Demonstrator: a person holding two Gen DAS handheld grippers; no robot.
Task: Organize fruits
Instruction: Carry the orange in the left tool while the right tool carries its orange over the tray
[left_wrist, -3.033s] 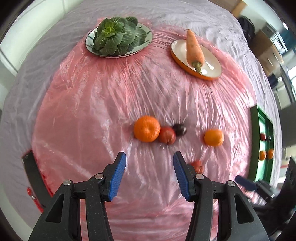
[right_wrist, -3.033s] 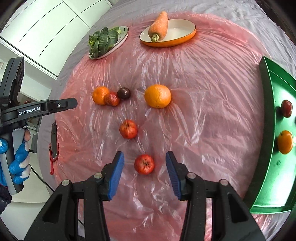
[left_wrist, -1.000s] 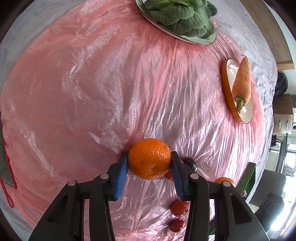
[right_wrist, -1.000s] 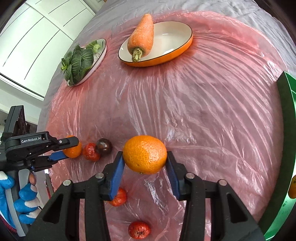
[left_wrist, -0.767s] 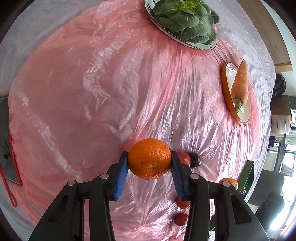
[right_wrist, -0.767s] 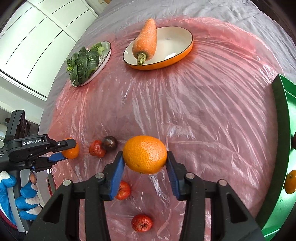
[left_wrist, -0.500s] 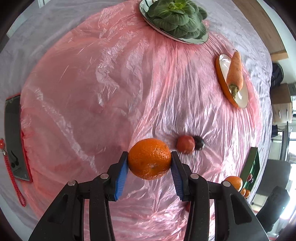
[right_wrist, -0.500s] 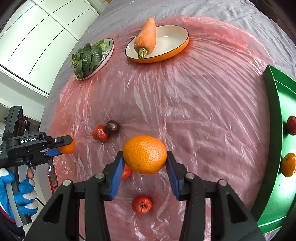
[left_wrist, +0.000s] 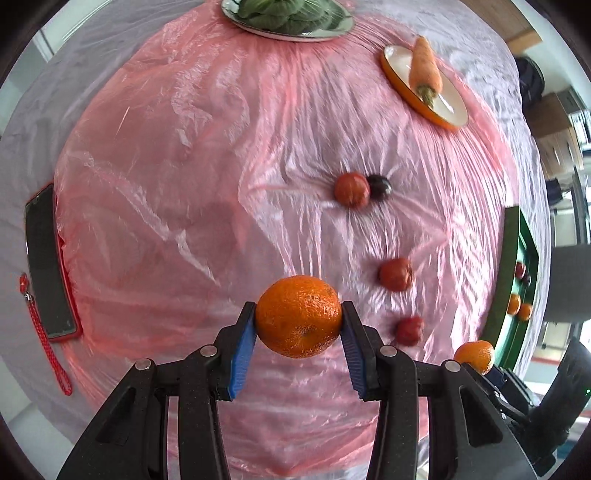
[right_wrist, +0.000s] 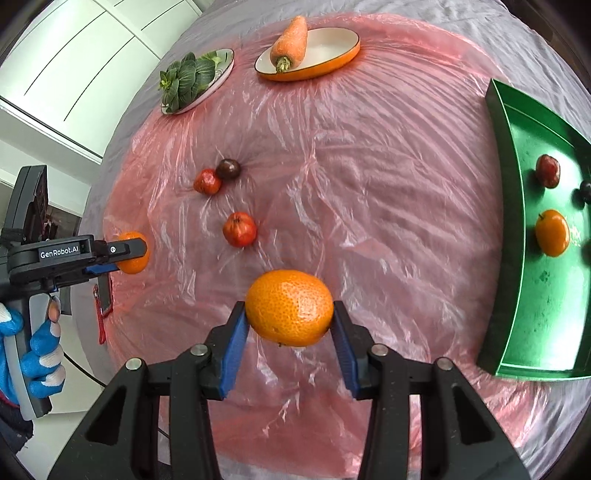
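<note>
Left gripper (left_wrist: 298, 345): clamped on a mandarin (left_wrist: 298, 316), blue pads pressing its 2 sides, held clear above the pink plastic sheet (left_wrist: 192, 192).
Right gripper (right_wrist: 289, 339): closed around a second mandarin (right_wrist: 289, 307), also lifted off the sheet, on the sheet side of the green tray (right_wrist: 517, 288).
Landmark: the green tray sits at the sheet's right edge.
In the tray: 1 mandarin (right_wrist: 552, 232), 1 red fruit (right_wrist: 547, 170) beyond it, 1 dark fruit (right_wrist: 585, 191) at the frame edge.
Loose fruit on the sheet: a red fruit (right_wrist: 239, 229) well left of the tray; farther from the tray, a smaller red fruit (right_wrist: 207, 181) touching a dark plum-like fruit (right_wrist: 228, 168); 1 more red fruit (left_wrist: 409, 330) shows only in the left wrist view, near the tray.
Beyond the tray, far side of the sheet: an orange-rimmed dish (right_wrist: 332, 55) with a carrot (right_wrist: 290, 38) lying across it, and a plate (right_wrist: 221, 79) of leafy greens (right_wrist: 184, 81) farther left.
Opposite edge from the tray: a phone (left_wrist: 50, 262) in a red case with a red wrist cord (left_wrist: 44, 332).
</note>
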